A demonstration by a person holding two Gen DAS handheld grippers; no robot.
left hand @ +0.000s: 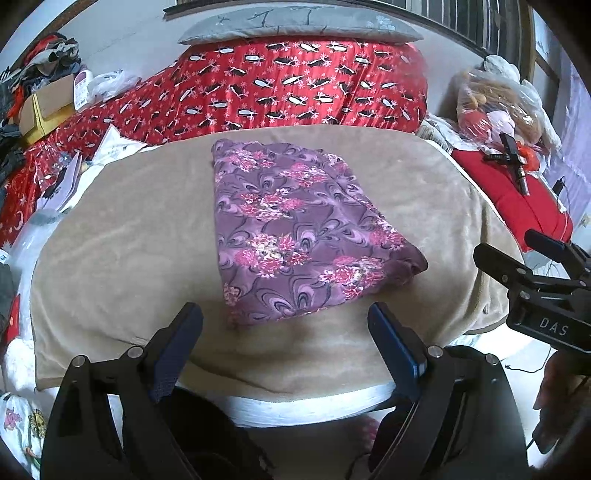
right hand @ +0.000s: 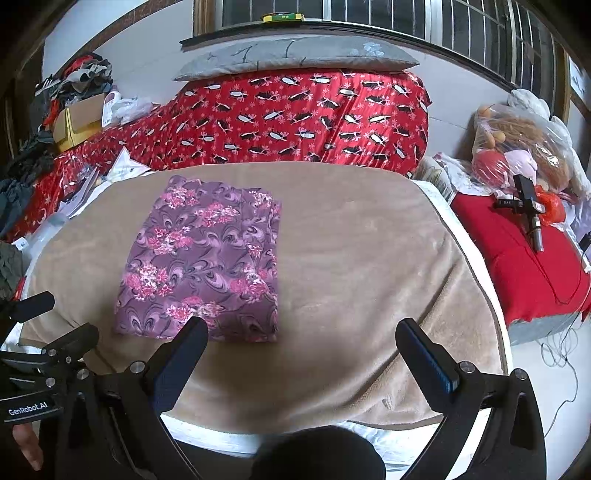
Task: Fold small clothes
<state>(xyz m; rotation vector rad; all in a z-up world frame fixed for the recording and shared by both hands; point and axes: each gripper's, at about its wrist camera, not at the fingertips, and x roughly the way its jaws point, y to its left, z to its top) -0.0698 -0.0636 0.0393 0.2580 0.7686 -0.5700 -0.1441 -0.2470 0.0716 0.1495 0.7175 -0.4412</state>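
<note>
A purple garment with pink flowers (left hand: 295, 229) lies folded into a flat rectangle on the beige blanket (left hand: 129, 240). It also shows in the right wrist view (right hand: 201, 258), left of centre. My left gripper (left hand: 286, 314) is open and empty, hovering just in front of the garment's near edge. My right gripper (right hand: 303, 328) is open and empty, its left finger (right hand: 184, 354) over the garment's near right corner. The right gripper shows in the left wrist view at the right edge (left hand: 517, 258). The left gripper shows in the right wrist view at the left edge (right hand: 51, 321).
A red patterned quilt (left hand: 295, 85) with a grey pillow (left hand: 295, 24) lies behind the blanket. Boxes, papers and clothes pile up at the left (left hand: 48, 107). A red cushion (right hand: 517, 258) with a black tool (right hand: 528, 206) and a bag of toys (right hand: 517, 147) are at the right.
</note>
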